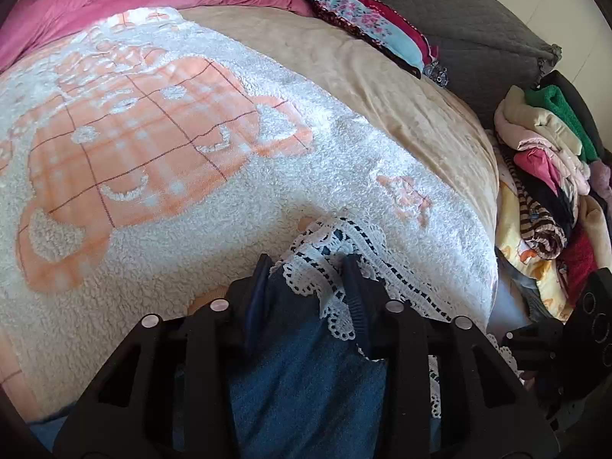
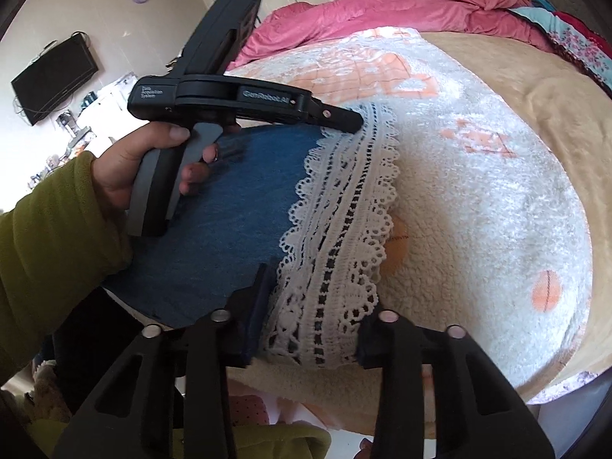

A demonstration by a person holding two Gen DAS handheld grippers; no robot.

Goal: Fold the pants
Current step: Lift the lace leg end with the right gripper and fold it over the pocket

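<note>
black tongs arms are filling the bottom of both wrist views. left tongs [image 1: 310, 267] are pinching the lace hem [image 1: 344, 264] of the pants [image 1: 302, 382], with blue cloth and lace bunched between the two fingers. right tongs [image 2: 313, 321] are bracketing the same lace band [image 2: 336, 229] at its near end; the lace is lying between the fingers, but whether the pads are pressing on it cannot be told.

pants are lying on the bed, on the white and orange fleece blanket [image 1: 153, 153], near its front edge. a hand [image 2: 126, 168] in a green sleeve [image 2: 49, 237] is gripping the left tool's handle.

progress, as judged: early. both tongs are taking the hem at two points; no fold is showing yet. lifting the hem and carrying it over toward the waist appears to be outstanding.

garment condition: blue denim-like fabric, lying fairly flat, trimmed with a broad white scalloped lace band with open holes. waist end is out of view.
</note>
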